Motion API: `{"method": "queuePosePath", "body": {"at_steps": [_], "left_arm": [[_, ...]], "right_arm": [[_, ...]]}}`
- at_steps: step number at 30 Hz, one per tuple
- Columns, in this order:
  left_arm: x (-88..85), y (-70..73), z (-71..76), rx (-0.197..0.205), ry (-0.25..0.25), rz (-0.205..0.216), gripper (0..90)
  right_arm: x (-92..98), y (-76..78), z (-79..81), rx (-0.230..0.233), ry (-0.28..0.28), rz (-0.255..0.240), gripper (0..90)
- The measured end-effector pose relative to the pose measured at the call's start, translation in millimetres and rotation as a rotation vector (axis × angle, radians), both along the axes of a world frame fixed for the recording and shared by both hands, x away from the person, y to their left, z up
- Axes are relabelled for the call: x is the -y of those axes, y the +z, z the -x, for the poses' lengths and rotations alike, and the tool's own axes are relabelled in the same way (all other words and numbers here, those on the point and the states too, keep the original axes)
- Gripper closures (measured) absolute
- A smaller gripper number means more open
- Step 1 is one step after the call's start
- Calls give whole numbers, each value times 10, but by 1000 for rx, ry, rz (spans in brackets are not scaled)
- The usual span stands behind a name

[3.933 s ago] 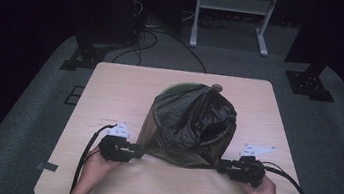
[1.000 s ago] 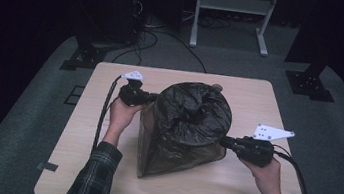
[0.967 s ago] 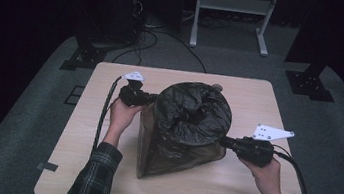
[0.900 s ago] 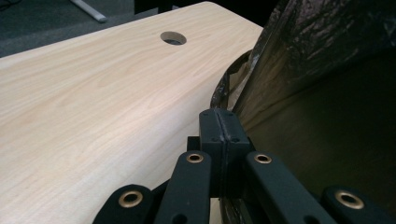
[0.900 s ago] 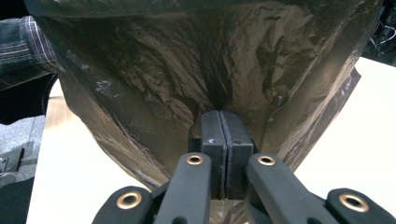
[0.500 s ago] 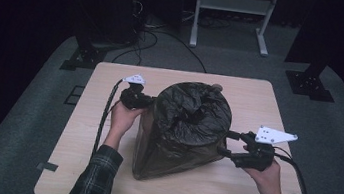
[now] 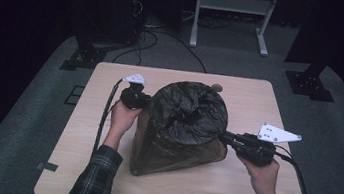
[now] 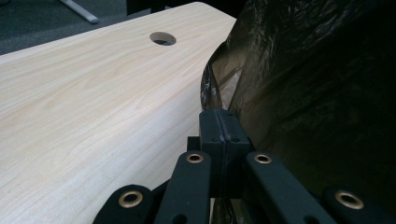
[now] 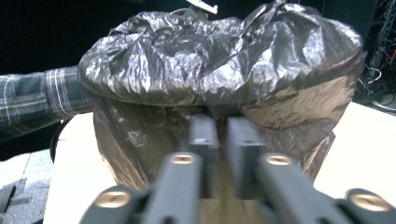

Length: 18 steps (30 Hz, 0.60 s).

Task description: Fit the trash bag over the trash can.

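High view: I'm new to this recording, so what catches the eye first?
A bulging dark plastic bag stands mid-table on the pale wooden table. The left hand-held gripper pinches the bag's far-left side, jaws shut on the film, and the right hand-held gripper meets its right side. A round hole marks the tabletop's far edge.

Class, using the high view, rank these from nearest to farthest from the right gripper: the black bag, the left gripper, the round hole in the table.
1. Black bag: touching the right gripper.
2. Round hole: far edge, behind the bag.
3. Left gripper: across the bag, on its left side.
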<state>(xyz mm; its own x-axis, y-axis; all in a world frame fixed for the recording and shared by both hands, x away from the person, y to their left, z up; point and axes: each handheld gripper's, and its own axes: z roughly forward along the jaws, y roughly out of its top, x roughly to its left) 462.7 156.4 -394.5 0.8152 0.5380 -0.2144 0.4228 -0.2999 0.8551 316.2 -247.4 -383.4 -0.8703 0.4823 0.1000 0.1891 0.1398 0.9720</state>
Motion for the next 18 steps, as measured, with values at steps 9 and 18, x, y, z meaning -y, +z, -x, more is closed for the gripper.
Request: {"method": "queuePosePath", "body": {"at_steps": [9, 18], "left_arm": [[-37, -183, -6, -48, 2, -27, 897], [-39, -466, 23, -111, 10, -90, 897]], "right_arm": [[31, -151, -10, -54, -6, 123, 900], [99, -353, -73, -123, -28, 186, 900]]}}
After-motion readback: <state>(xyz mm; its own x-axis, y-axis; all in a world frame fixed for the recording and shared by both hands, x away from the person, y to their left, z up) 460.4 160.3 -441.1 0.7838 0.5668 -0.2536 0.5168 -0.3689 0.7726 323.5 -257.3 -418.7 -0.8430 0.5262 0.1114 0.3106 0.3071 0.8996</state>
